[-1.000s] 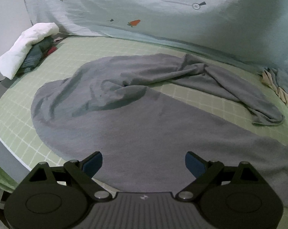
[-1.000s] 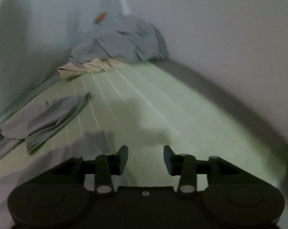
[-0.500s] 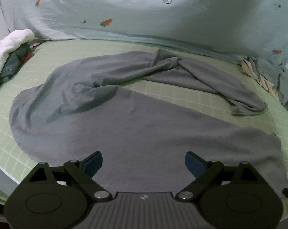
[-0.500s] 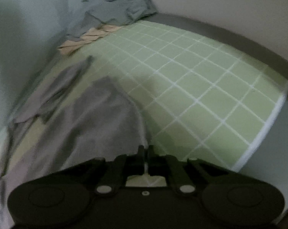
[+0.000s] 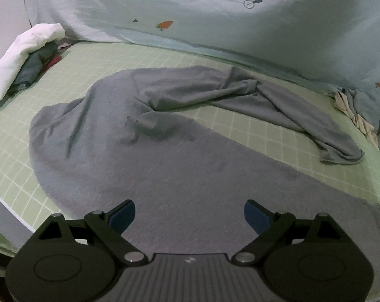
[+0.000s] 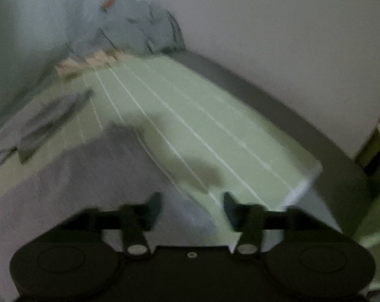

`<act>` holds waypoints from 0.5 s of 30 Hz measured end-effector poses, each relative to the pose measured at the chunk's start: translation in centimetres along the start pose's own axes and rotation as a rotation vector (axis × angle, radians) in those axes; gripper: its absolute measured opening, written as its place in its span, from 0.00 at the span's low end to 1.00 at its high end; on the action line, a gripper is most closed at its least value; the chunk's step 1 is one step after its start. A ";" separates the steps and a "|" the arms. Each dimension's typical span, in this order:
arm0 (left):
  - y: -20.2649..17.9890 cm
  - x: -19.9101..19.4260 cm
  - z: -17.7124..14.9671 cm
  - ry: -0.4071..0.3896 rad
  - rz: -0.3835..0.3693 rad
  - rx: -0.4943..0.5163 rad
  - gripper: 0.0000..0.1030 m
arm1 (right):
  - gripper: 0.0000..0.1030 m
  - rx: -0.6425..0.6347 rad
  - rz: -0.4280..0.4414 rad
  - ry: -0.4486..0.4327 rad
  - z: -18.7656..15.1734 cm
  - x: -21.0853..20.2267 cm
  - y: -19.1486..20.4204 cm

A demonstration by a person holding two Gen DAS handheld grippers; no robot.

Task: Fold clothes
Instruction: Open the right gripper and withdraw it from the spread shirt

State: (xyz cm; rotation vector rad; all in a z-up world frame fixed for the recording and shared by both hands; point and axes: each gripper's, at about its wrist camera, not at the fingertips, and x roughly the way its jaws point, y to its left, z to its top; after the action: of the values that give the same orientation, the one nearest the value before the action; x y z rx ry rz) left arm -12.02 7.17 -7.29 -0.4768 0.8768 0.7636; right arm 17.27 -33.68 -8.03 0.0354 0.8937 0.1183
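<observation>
Here the grey long-sleeved top (image 5: 190,151) lies spread along the bed's (image 5: 278,130) near edge, long axis crosswise, under the wide left tongs (image 5: 189,215); the right tongs (image 6: 192,207), also wide, hover over its right-hand end.

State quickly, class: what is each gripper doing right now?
Left gripper: open, empty, above the grey long-sleeved cotton garment.
Right gripper: open, empty, over that garment's edge on the green checked bedsheet; picture blurred.
</observation>
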 end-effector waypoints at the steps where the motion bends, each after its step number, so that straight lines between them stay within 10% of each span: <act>1: 0.1 0.0 0.0 0.000 0.003 0.001 0.91 | 0.58 -0.025 0.016 -0.010 0.5 0.4 0.7; 15: 4.7 -1.2 0.0 0.002 0.116 -0.090 0.91 | 0.70 -0.228 0.100 0.068 4.0 10.1 7.9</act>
State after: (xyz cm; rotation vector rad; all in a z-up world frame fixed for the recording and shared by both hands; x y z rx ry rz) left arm -16.08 9.69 -6.62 -0.5098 0.8806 0.9125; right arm 25.91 -24.59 -12.72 -0.1372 0.9421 0.3152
